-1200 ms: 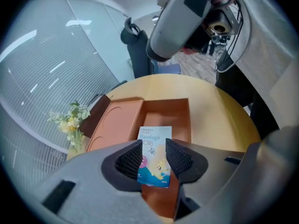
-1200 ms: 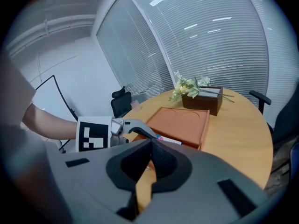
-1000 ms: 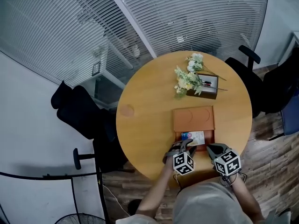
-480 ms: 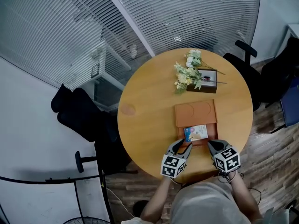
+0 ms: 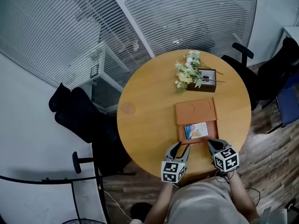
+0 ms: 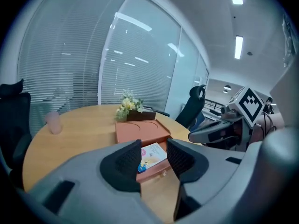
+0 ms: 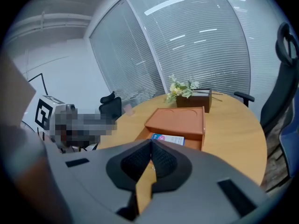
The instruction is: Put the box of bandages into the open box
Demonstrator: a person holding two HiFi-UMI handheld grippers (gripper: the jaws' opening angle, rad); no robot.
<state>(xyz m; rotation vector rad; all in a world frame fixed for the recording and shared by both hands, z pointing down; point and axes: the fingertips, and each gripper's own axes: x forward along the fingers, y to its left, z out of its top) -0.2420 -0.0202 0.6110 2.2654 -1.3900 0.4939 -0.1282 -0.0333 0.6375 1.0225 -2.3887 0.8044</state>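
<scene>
Orange box (image 5: pixel 196 111) holds bandages (image 5: pixel 196 130), flowers (image 5: pixel 187 73) beyond; left gripper (image 5: pixel 181 147) jaws apart, right gripper (image 5: pixel 212 145) closed.

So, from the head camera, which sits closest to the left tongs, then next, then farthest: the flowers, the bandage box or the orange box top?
1. Bandage box, just ahead of the left tongs, slightly to the right.
2. Orange box top, directly behind the bandages.
3. Flowers, near the far edge of the table.

Grey left claw (image 5: pixel 180 147), black-white marker cube (image 5: pixel 171 171)
</scene>
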